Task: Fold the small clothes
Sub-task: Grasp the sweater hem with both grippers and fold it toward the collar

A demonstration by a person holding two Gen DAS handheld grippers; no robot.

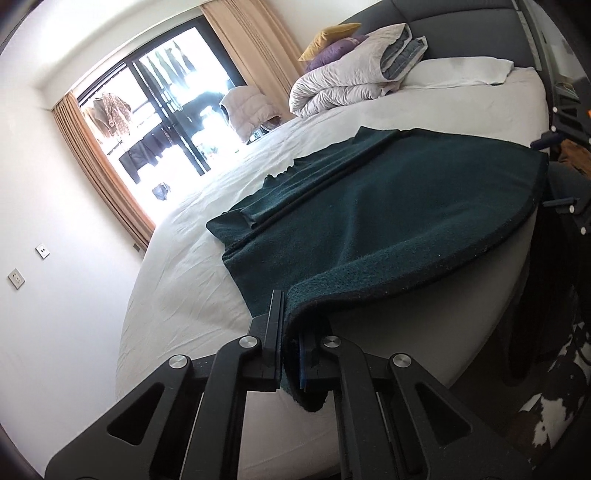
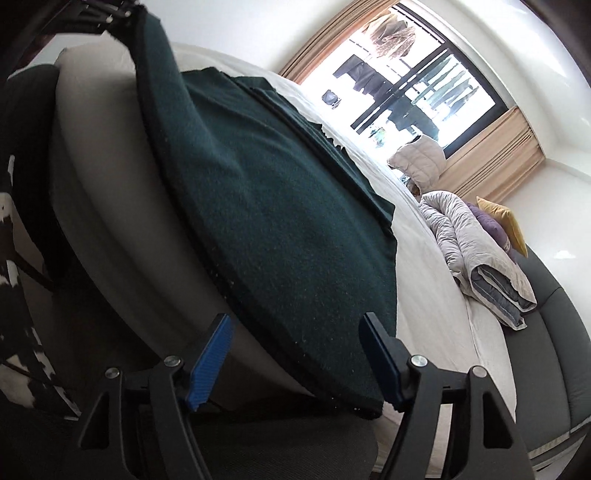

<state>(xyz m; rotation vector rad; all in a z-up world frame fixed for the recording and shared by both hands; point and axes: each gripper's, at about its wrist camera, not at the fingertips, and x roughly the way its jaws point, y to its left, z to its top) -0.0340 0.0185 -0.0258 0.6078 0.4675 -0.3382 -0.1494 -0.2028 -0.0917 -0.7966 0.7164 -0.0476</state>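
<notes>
A dark green knit garment lies spread on the white bed, its near hem along the bed's front edge. My left gripper is shut on the garment's near hem corner, which is lifted slightly off the mattress. In the right wrist view the same garment fills the middle. My right gripper is open, its blue pads on either side of the hem at the other near corner, not closed on it. The left gripper also shows in the right wrist view, at the far corner of the hem.
A folded grey-white duvet with purple and yellow pillows sits at the head of the bed against a dark headboard. A puffy jacket stands by the bright window. A black-and-white rug lies on the floor.
</notes>
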